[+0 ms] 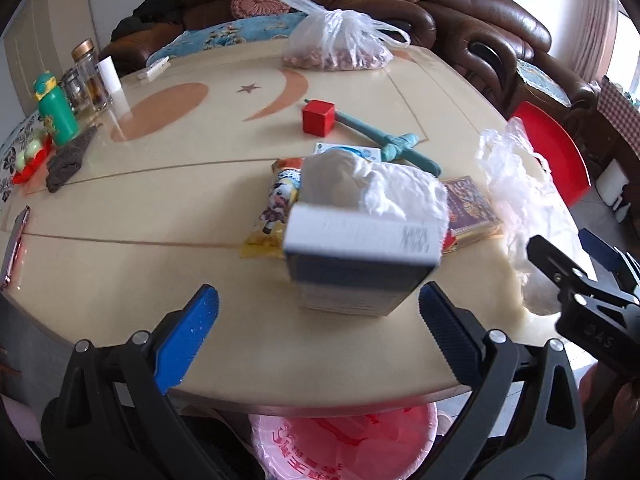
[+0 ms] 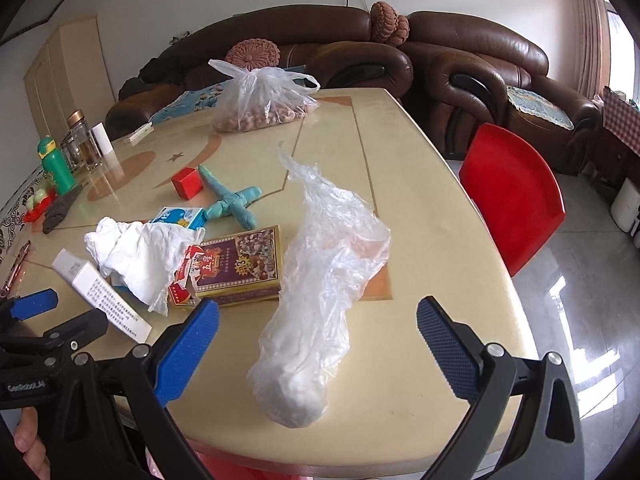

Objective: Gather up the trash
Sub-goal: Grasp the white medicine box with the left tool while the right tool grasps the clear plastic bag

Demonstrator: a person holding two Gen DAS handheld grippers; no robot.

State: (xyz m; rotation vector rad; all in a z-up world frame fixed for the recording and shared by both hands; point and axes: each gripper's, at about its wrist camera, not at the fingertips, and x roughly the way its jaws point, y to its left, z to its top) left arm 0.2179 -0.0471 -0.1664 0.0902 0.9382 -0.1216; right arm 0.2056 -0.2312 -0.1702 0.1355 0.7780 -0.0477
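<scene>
Desk: cream top, carries all the litter
Bin: pink-lined, under the desk's near edge
Plastic bag: crumpled, clear, lying at the near right of the desk
White box: near centre, just ahead of the left gripper
Tissue: crumpled, resting against the box's far side
Left gripper: released, jaws wide apart, empty
Right gripper: released, jaws straddling the bag's near end, not touching it
</scene>
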